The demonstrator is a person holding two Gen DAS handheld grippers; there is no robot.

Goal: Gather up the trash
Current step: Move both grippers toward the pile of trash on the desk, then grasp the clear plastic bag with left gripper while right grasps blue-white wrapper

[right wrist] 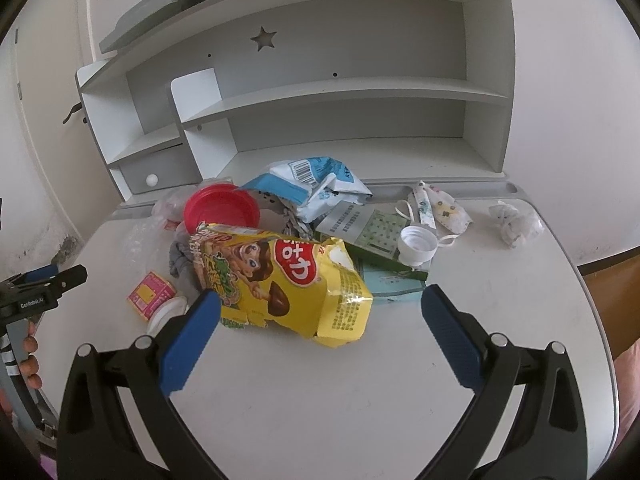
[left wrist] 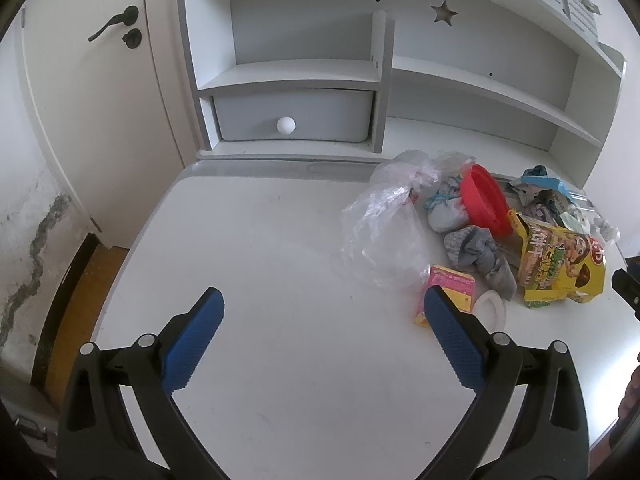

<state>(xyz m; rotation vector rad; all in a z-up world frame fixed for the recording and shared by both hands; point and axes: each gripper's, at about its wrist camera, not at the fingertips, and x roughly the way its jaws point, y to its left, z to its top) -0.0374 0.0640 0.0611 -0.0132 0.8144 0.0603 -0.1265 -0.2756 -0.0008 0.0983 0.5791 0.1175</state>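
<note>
The left hand-held gripper (left wrist: 322,312) is spread wide and holds nothing, hovering above bare table (left wrist: 260,240); its right finger (left wrist: 454,344) overlaps a small pink box (left wrist: 454,282) in view, contact unclear. The right hand-held gripper (right wrist: 320,310) is also spread wide and holds nothing, its left finger (right wrist: 192,340) just beside a yellow snack bag (right wrist: 288,280). The trash lies heaped near the shelf (right wrist: 340,92): a red lid (right wrist: 220,208), a clear bag (left wrist: 384,224), a white cap (right wrist: 418,244), a mask (right wrist: 444,208).

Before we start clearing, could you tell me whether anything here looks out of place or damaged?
A grey sock lies bundled among the wrappers, between the red lid and yellow snack bag: clothing, not obvious trash. The wall left of the desk is cracked.
</note>
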